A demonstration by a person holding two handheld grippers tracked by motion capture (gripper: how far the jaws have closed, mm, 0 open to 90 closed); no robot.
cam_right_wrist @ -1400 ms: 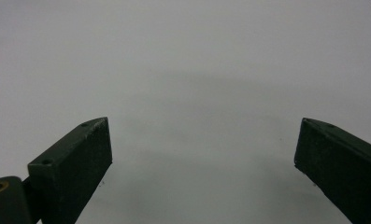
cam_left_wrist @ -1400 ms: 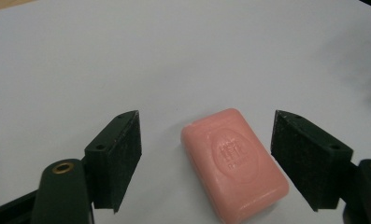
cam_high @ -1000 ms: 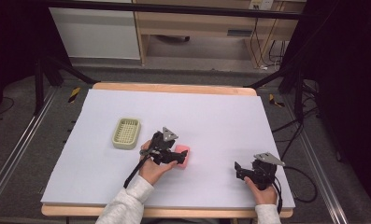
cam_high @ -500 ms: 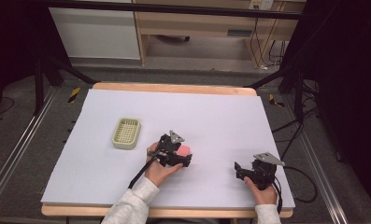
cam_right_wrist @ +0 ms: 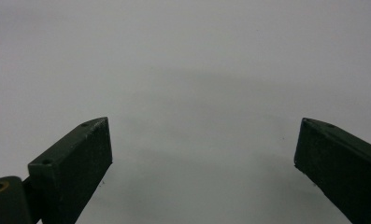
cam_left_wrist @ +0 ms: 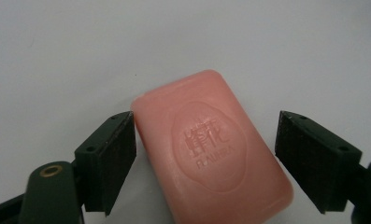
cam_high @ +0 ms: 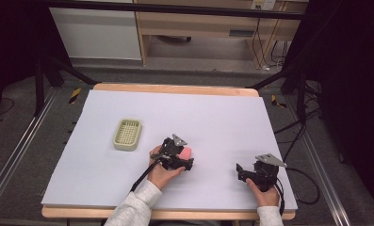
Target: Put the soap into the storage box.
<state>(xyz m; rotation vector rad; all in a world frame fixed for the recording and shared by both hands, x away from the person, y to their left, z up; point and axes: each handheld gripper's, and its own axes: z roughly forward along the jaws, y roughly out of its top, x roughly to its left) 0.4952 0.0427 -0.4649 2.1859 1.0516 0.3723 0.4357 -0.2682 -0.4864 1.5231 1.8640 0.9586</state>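
two grippers over white table (cam_high: 213, 117). left gripper (cam_left_wrist: 205, 140) jaws spread astride pink soap (cam_left_wrist: 211, 149), lying flat; embossed stamp legible in left gripper view. right gripper (cam_right_wrist: 204, 144) jaws spread, nothing between. high view adds green soap dish (cam_high: 127, 134), well apart.

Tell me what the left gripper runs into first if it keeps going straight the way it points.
The pink soap bar. It already lies between the open fingers of the left gripper, the left-hand one at or near its edge. Beyond it, bare white table.

The pink soap bar (cam_left_wrist: 211, 154) bears embossed characters — beneath them, unclear Latin lettering.
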